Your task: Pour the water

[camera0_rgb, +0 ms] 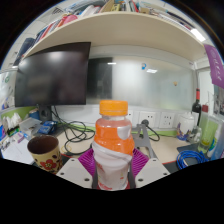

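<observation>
**Gripper holding the bottle upright, cup off to one side**

The gripper (113, 165) is clenched on the bottle (113, 145): we see a pink pad at each flank of the bottle's lower body, both pressing against it, with no gap showing on either side. The bottle has an orange cap, an orange band below it and a pale label, and it fills the space between the fingers. Its long axis stands upright, cap at the top, so we judge that no tilt toward pouring has begun.

We take the bottle as our landmark. The cup (44, 153), brown with a patterned wall and an open mouth, sits on the white table (20, 152) to the left of the bottle, near it but apart, and somewhat lower than the cap. Behind the bottle run tangled cables (80, 130); farther behind and to its left stands a dark monitor (52, 75); above it hangs a shelf (120, 25).

The relation that governs the coming move is therefore lateral: the cup lies leftward of the held bottle. We judge that the bottle must travel left until its mouth is over the cup and then tip. Whether the cap is off we cannot confirm; it appears to be on.
</observation>
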The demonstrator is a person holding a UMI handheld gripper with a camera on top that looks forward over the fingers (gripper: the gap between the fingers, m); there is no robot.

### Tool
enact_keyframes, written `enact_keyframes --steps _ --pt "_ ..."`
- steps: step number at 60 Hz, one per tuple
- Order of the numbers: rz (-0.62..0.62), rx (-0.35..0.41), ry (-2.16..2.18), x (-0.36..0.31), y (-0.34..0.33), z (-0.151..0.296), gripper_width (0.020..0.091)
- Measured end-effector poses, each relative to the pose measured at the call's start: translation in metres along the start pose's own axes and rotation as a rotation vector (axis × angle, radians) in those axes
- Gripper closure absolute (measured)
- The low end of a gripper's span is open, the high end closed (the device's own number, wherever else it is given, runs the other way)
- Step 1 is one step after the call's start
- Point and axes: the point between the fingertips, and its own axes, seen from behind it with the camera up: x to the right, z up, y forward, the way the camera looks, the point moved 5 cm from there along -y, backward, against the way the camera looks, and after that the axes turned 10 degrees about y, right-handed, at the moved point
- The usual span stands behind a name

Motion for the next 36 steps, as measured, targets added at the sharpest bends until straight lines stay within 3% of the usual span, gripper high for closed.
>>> enact_keyframes --steps 10,16,19,31,36 --pt "-0.024 -0.028 0.014 -0.002 -0.007 -0.003 0.0517" --pt "-0.049 -0.066 0.005 -0.001 -0.02 -0.004 0.0303" --pt "-0.065 -0.079 -0.006 -0.001 -0.032 -0.005 0.0252" --pt "-0.16 -0.169 0.033 -0.015 -0.115 0.0 0.0261" --pt "-0.167 -0.162 0.05 -0.032 -0.148 0.024 0.0254"
